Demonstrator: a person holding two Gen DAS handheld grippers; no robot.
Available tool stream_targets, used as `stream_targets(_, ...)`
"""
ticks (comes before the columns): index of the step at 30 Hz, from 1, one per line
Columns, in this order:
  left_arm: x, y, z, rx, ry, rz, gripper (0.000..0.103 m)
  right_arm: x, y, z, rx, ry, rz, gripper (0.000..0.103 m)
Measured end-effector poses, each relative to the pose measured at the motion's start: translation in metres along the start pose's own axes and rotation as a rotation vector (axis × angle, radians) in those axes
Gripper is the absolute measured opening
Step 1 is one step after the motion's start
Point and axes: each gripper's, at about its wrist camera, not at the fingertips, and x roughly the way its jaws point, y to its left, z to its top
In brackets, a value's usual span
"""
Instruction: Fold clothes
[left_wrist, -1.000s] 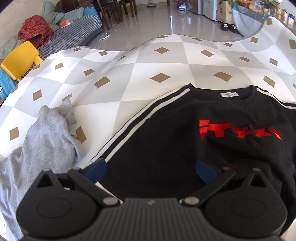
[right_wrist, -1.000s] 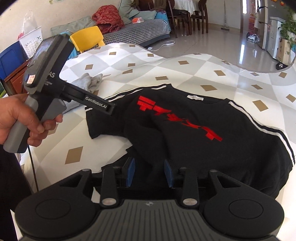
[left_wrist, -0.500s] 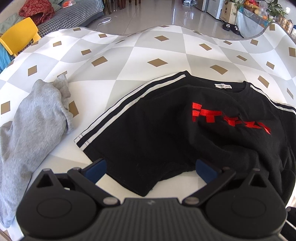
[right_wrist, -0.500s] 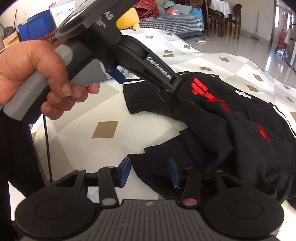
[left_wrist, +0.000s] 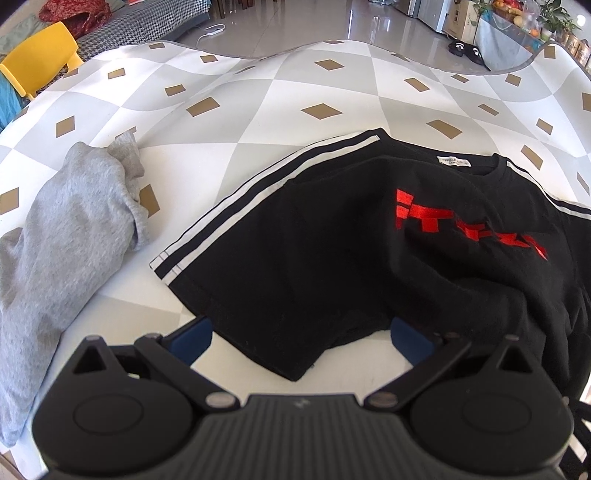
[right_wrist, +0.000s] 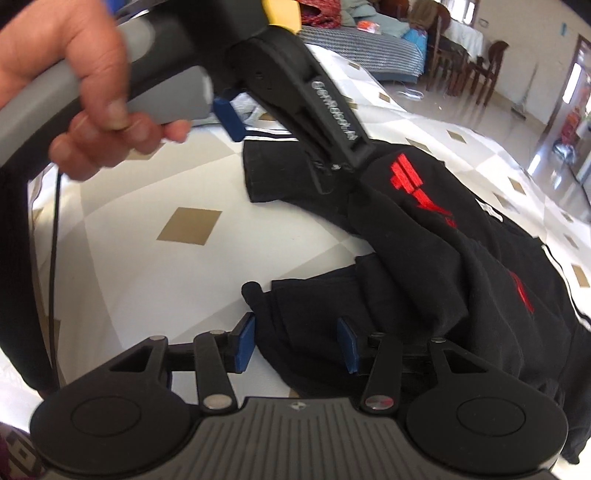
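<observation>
A black T-shirt (left_wrist: 332, 240) with a red print and white-striped sleeves lies rumpled on the checkered tablecloth (left_wrist: 258, 96). My left gripper (left_wrist: 301, 341) hovers open and wide over the near corner of its left sleeve, and neither pad touches the cloth. In the right wrist view a hand (right_wrist: 74, 92) holds that left gripper (right_wrist: 284, 151) over the sleeve. The T-shirt (right_wrist: 443, 258) bunches toward my right gripper (right_wrist: 297, 343). Its jaws are closing, with a fold of the black hem between them, and the pads do not visibly press on it.
A crumpled grey garment (left_wrist: 66, 236) lies on the table at the left. Past the table's far edge are a yellow chair (left_wrist: 37, 62), a sofa (right_wrist: 369, 40) with clothes on it and a shiny floor. A black cable (right_wrist: 55, 258) hangs from the left handle.
The left gripper has drawn back from the shirt, so the whole sleeve shows. The right gripper has dropped and rolled toward the hem, its jaws wider than a second ago, with cloth now between them.
</observation>
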Motion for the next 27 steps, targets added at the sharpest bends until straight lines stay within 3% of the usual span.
stream_targets(6, 0.002, 0.000, -0.001, 0.004, 0.004, 0.015, 0.103, -0.006, -0.004, 0.003, 0.010, -0.013, 0.002, 0.014)
stream_targets(12, 0.001, 0.009, 0.003, -0.023, -0.020, 0.058, 0.103, -0.036, -0.026, 0.020, 0.089, -0.113, -0.013, 0.011)
stream_targets(17, 0.002, 0.014, 0.004, -0.050, -0.013, 0.066, 0.103, -0.072, -0.062, 0.035, 0.232, -0.252, -0.052, 0.011)
stream_targets(27, 0.008, -0.003, -0.006, 0.011, -0.001, 0.068, 0.103, -0.124, -0.132, 0.044, 0.537, -0.458, -0.084, 0.011)
